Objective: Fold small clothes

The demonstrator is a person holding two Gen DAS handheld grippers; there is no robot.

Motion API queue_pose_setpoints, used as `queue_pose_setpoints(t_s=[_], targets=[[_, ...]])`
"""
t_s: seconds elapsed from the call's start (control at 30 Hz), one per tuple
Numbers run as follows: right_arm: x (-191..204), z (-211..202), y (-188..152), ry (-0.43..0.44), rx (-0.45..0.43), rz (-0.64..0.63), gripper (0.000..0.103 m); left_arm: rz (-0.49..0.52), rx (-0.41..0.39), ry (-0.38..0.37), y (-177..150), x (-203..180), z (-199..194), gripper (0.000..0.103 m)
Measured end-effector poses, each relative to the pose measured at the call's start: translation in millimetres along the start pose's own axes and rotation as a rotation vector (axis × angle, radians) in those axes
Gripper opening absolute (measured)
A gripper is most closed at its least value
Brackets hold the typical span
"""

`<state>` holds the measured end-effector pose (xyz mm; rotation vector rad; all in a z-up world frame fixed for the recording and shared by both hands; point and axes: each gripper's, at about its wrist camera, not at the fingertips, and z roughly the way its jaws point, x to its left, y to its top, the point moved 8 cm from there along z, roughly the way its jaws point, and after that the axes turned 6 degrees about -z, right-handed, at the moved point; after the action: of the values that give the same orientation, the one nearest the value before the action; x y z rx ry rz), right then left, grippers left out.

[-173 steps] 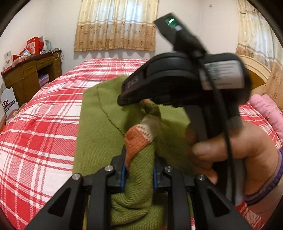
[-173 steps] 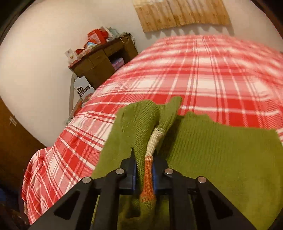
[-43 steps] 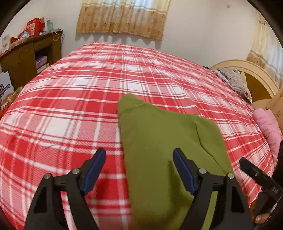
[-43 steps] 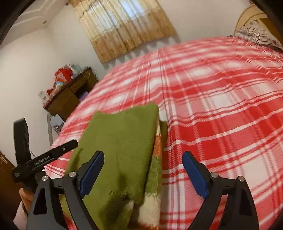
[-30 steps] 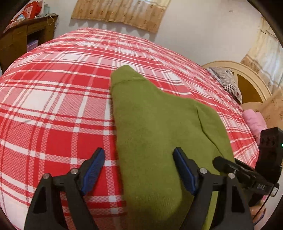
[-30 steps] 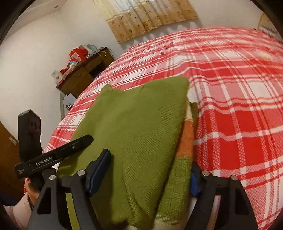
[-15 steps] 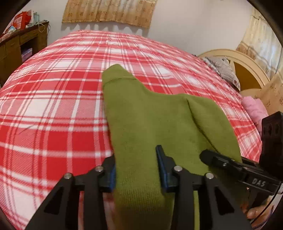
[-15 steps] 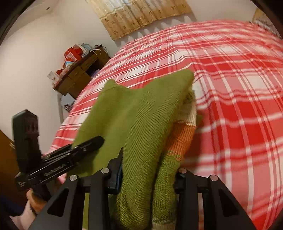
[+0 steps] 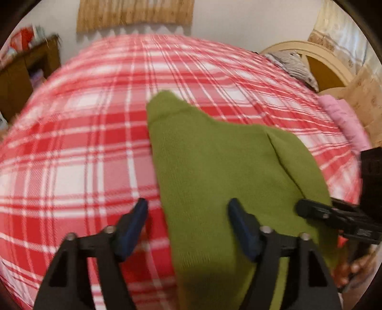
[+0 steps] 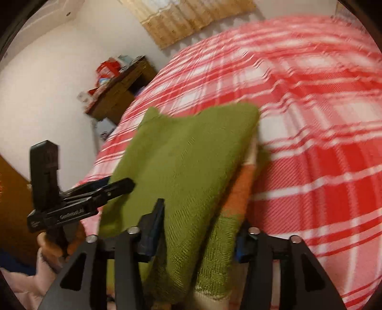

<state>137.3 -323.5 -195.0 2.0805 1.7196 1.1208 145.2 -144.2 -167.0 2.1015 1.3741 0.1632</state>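
Note:
A folded green knit sweater [image 9: 214, 167] lies on the red plaid bed [image 9: 83, 155]. Its orange and cream striped cuff [image 10: 241, 193] shows along the right edge in the right wrist view. My left gripper [image 9: 188, 219] is open, its jaws straddling the sweater's near left edge. My right gripper [image 10: 198, 229] is open, with the thick folded edge of the sweater [image 10: 186, 167] between its jaws. Each gripper shows in the other's view: the right gripper [image 9: 334, 214] at the sweater's right side, the left gripper [image 10: 95, 190] at its left. Both frames are blurred.
A wooden desk [image 10: 119, 90] with red boxes stands by the wall to the left. A curved wooden headboard [image 9: 317, 59], a grey patterned pillow [image 9: 293, 66] and a pink pillow [image 9: 343, 119] are at the right. Curtains [image 9: 133, 12] hang behind the bed.
Half a second ago both grippers were shut on the sweater's near edge; now both have opened and let it go. The sweater rests on the bed.

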Motion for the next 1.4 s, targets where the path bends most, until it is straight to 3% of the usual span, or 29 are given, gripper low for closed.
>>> queue_pose_setpoints(t_s=[0.1, 0.17, 0.2, 0.27, 0.3, 0.33, 0.4, 0.43, 0.57, 0.73, 0.83, 0.97, 1.2, 1.3, 1.4], targets=[[-10, 8, 10, -0.049, -0.026, 0.004, 0.07, -0.027, 0.017, -0.001, 6, 2, 24, 0.088], [-15, 26, 6, -0.008, -0.004, 0.049, 0.072, -0.098, 0.038, -0.058, 6, 5, 34, 0.091], [-16, 27, 7, -0.003, -0.036, 0.043, 0.072, -0.119, 0.032, -0.073, 6, 6, 33, 0.091], [-11, 29, 7, -0.021, -0.061, -0.005, 0.072, -0.101, 0.006, -0.076, 4, 5, 31, 0.089], [-8, 29, 6, -0.041, -0.064, -0.025, 0.071, -0.087, -0.013, -0.076, 3, 3, 29, 0.084], [-7, 30, 6, -0.065, -0.061, -0.036, 0.067, -0.075, -0.031, -0.091, 1, 0, 27, 0.068], [2, 29, 7, -0.1, -0.045, -0.068, 0.05, -0.057, -0.056, -0.147, -4, -10, 19, 0.052], [9, 27, 8, -0.085, -0.037, -0.073, 0.038, -0.05, -0.074, -0.127, -4, -11, 17, 0.048], [37, 14, 11, -0.191, -0.047, -0.18, 0.035, -0.065, -0.107, -0.106, -4, -9, 3, 0.037], [96, -11, 20, -0.116, -0.11, -0.241, 0.035, -0.119, -0.136, -0.114, -7, 15, -28, 0.034], [133, -11, 24, -0.055, -0.131, -0.273, 0.035, -0.126, -0.182, -0.069, -7, 37, -54, 0.033], [194, 5, 31, 0.084, -0.127, -0.302, 0.035, -0.217, -0.238, -0.01, -7, 93, -96, 0.03], [312, 68, 36, 0.298, -0.08, -0.397, 0.033, -0.29, -0.327, 0.24, -4, 202, -159, 0.029], [350, 101, 44, 0.353, -0.086, -0.42, 0.033, -0.302, -0.352, 0.331, 9, 244, -170, 0.029], [368, 140, 51, 0.336, -0.113, -0.444, 0.033, -0.293, -0.363, 0.395, 20, 277, -157, 0.029]])
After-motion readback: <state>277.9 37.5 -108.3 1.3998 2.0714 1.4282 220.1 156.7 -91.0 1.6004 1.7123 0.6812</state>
